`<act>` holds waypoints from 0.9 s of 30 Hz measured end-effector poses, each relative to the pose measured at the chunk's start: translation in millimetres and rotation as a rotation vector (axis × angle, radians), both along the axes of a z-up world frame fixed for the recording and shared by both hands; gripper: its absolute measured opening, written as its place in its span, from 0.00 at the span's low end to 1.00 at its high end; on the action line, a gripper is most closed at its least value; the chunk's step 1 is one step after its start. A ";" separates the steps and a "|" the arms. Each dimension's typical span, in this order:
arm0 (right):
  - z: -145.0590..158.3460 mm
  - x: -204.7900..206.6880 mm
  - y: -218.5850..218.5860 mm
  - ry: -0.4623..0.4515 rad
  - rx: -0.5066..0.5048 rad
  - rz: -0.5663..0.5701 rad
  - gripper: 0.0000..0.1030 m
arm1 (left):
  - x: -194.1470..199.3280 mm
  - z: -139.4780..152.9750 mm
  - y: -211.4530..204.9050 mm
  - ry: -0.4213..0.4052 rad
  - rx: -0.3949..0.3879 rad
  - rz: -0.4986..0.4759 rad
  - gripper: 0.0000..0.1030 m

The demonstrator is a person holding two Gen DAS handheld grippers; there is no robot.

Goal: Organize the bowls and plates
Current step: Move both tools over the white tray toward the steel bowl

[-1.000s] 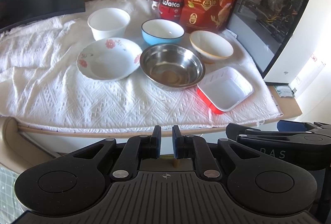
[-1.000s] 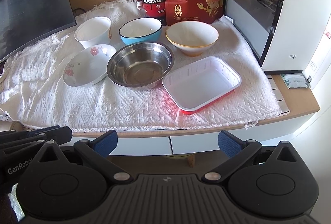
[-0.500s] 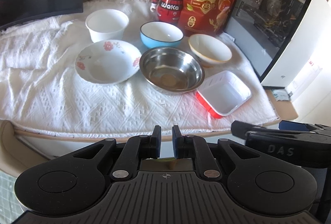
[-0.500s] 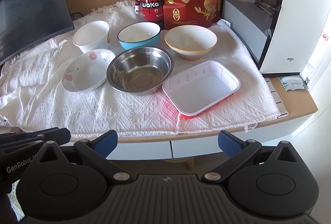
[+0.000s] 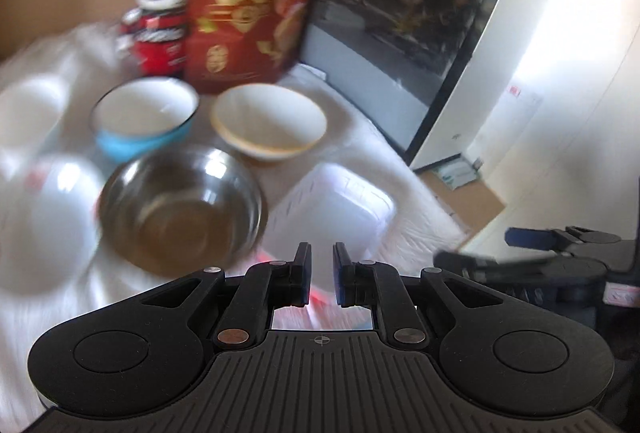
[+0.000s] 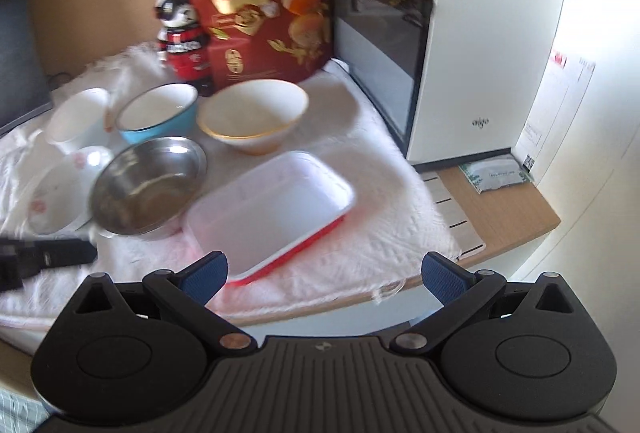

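White woven cloth (image 6: 360, 249) covers the table, where the red-sided rectangular white tray (image 6: 272, 209) lies just beside the round steel bowl (image 6: 148, 185); right claw (image 6: 324, 273) spread wide facing the tray, probably for its rim; left claw (image 5: 321, 275) nearly closed, empty.

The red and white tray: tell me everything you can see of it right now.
The tray is a shallow rectangle with rounded corners, white and ribbed inside, red outside, and looks like plastic. It is empty and sits flat but skewed on the white cloth near the desk's front edge. The steel bowl stands on its left, very close, though blur hides whether they touch. The cream bowl stands behind it. The open right hand-held gripper is just short of its near edge, not touching.
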State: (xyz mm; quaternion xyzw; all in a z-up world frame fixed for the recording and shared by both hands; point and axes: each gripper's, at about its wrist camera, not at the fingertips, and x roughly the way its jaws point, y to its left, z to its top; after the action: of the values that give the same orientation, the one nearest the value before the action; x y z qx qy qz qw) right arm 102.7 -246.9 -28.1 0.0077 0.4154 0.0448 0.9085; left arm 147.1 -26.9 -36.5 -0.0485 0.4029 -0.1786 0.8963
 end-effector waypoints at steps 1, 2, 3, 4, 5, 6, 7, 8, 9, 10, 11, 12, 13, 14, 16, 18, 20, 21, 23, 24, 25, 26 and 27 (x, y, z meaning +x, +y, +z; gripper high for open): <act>-7.5 10.7 -5.1 0.015 0.006 -0.002 1.00 | 20.4 -4.0 -7.6 0.022 0.027 -0.023 0.12; -15.5 22.4 -9.2 0.042 0.011 -0.005 1.00 | 40.9 -9.0 -15.2 0.051 0.054 -0.055 0.12; -23.7 34.0 -13.0 0.073 0.021 -0.005 1.00 | 60.5 -15.0 -21.9 0.086 0.081 -0.091 0.12; -31.9 43.8 -16.6 0.102 0.039 0.006 1.00 | 78.4 -21.6 -28.0 0.121 0.112 -0.122 0.13; -39.8 53.2 -19.5 0.126 0.063 0.028 1.00 | 92.6 -27.9 -33.6 0.146 0.154 -0.141 0.13; -47.0 61.5 -21.8 0.144 0.085 0.051 1.00 | 103.6 -32.3 -39.0 0.160 0.197 -0.155 0.13; -53.7 69.4 -23.5 0.160 0.105 0.065 1.00 | 113.9 -37.1 -43.2 0.171 0.228 -0.166 0.13; -59.7 77.0 -24.3 0.177 0.126 0.072 0.99 | 122.6 -40.2 -45.5 0.182 0.239 -0.175 0.13; -64.3 83.9 -24.5 0.196 0.153 0.077 0.96 | 130.4 -44.0 -45.8 0.195 0.239 -0.182 0.13; -68.6 91.0 -25.2 0.215 0.188 0.082 0.95 | 137.4 -45.5 -48.2 0.203 0.238 -0.191 0.13; -72.5 97.4 -25.7 0.234 0.223 0.085 0.94 | 143.7 -47.9 -50.2 0.214 0.241 -0.202 0.13; -75.5 102.8 -25.0 0.249 0.248 0.089 0.94 | 149.7 -52.8 -52.9 0.228 0.249 -0.211 0.13; -78.7 107.5 -23.0 0.258 0.259 0.093 0.94 | 155.0 -57.6 -54.6 0.249 0.258 -0.215 0.14; -81.8 110.4 -20.5 0.263 0.262 0.098 0.93 | 159.4 -62.3 -56.4 0.270 0.268 -0.217 0.14; -87.8 115.1 -17.9 0.285 0.279 0.104 0.85 | 164.4 -69.3 -58.6 0.303 0.291 -0.221 0.14; -92.1 119.5 -17.0 0.311 0.319 0.115 0.66 | 168.3 -74.8 -59.2 0.314 0.305 -0.222 0.15; -92.4 121.7 -14.1 0.305 0.333 0.133 0.55 | 171.9 -79.7 -58.7 0.319 0.314 -0.219 0.16; -92.0 122.6 -12.8 0.295 0.330 0.139 0.52 | 173.3 -81.9 -58.6 0.323 0.317 -0.222 0.16; -92.9 125.4 -14.2 0.285 0.336 0.131 0.46 | 175.8 -86.0 -58.9 0.342 0.305 -0.226 0.15; -93.9 127.0 -15.2 0.288 0.353 0.127 0.43 | 177.0 -87.0 -58.9 0.362 0.281 -0.223 0.21; -94.4 127.9 -17.1 0.297 0.370 0.115 0.43 | 178.2 -87.1 -57.7 0.382 0.252 -0.218 0.23; -93.1 128.3 -20.7 0.308 0.390 0.094 0.43 | 178.5 -86.4 -57.4 0.395 0.227 -0.209 0.23; -90.9 129.9 -25.5 0.316 0.413 0.075 0.43 | 179.8 -85.9 -57.4 0.401 0.196 -0.203 0.23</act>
State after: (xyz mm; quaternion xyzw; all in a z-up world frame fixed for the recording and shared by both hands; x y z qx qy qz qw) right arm 232.6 -272.4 -119.0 0.1844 0.5341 0.1605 0.8093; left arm 326.9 -84.2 -122.4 0.0448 0.5910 -0.2145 0.7764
